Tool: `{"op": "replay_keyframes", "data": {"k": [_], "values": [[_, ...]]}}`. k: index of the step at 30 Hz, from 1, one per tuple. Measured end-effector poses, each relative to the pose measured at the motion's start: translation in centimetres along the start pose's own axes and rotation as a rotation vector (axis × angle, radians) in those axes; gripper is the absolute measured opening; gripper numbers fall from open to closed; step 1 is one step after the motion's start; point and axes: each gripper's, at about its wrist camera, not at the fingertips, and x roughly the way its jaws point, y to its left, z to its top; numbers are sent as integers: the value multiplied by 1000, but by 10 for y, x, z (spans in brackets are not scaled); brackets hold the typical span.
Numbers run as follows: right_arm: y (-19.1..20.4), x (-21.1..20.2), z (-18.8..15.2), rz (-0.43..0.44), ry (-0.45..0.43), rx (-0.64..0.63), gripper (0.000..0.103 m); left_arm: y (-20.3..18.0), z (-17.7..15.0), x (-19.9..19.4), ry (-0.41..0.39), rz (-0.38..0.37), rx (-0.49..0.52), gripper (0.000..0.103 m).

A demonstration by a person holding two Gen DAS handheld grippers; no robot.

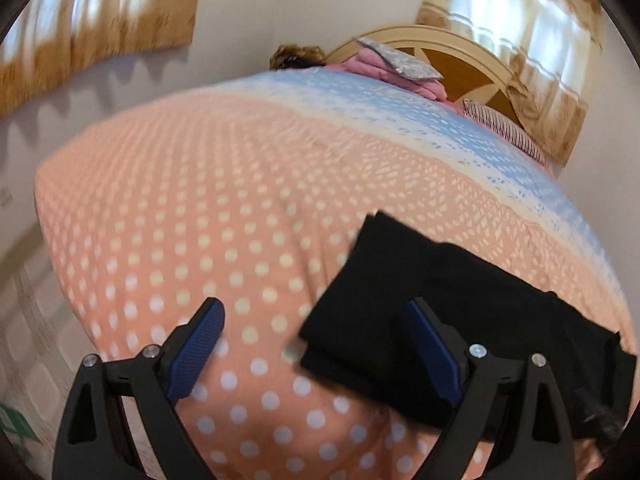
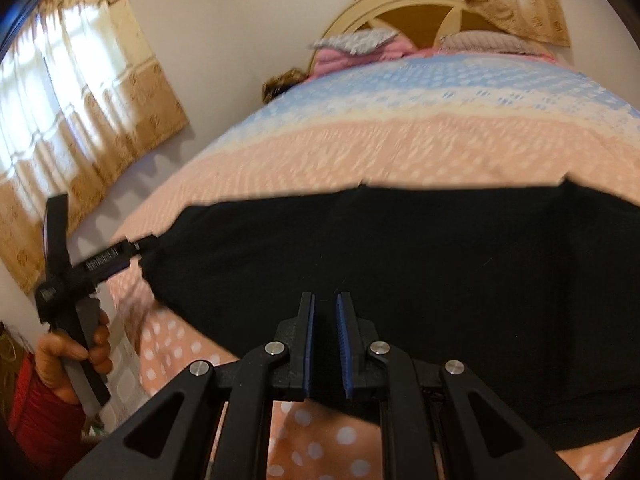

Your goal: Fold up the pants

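Observation:
Black pants (image 1: 452,312) lie folded flat on the pink dotted bedspread (image 1: 208,208). In the left wrist view my left gripper (image 1: 316,312) is open, its right finger over the pants' left end and its left finger over bare bedspread. In the right wrist view the pants (image 2: 400,264) spread wide across the bed. My right gripper (image 2: 325,304) hovers over their near edge with the jaws nearly closed, a narrow gap between the blue pads, nothing between them. The left gripper (image 2: 132,250) shows at the pants' left end, held by a hand.
Pink bedding (image 1: 384,68), a grey pillow and a striped pillow (image 1: 500,124) lie by the wooden headboard (image 2: 420,12). Curtained windows (image 2: 72,92) are on the walls. The bed's left edge drops to a tiled floor (image 1: 28,320).

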Motion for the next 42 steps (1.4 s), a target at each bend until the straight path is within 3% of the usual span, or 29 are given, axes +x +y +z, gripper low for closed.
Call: {"op": "replay_keyframes", "data": {"k": [7, 15, 19, 28, 30, 34, 37, 40, 41, 42], "values": [[3, 6, -7, -27, -4, -33, 12, -19, -11, 1, 83, -166, -108, 94], [5, 2, -12, -15, -27, -48, 20, -30, -18, 2, 87, -171, -129, 94], [7, 1, -13, -5, -31, -58, 26, -17, -27, -12, 76, -107, -193, 93], [14, -1, -18, -9, -49, -99, 35, -29, -28, 2, 84, -216, -209, 93], [17, -3, -19, -13, -50, -110, 36, -38, -30, 1, 98, -305, -208, 92], [16, -22, -14, -26, -84, -100, 36, -41, -26, 3, 70, -352, -225, 72], [6, -51, -13, -146, -173, -99, 36, -28, -19, 8, 46, -354, -276, 53], [-17, -80, -18, -308, -254, -37, 60, -21, -17, 9, 31, -359, -295, 38], [-24, -87, -20, -367, -277, -13, 70, -22, -16, 10, 27, -354, -287, 38], [-33, -91, -22, -421, -284, 9, 71, -23, -18, 9, 23, -354, -283, 38]]}}
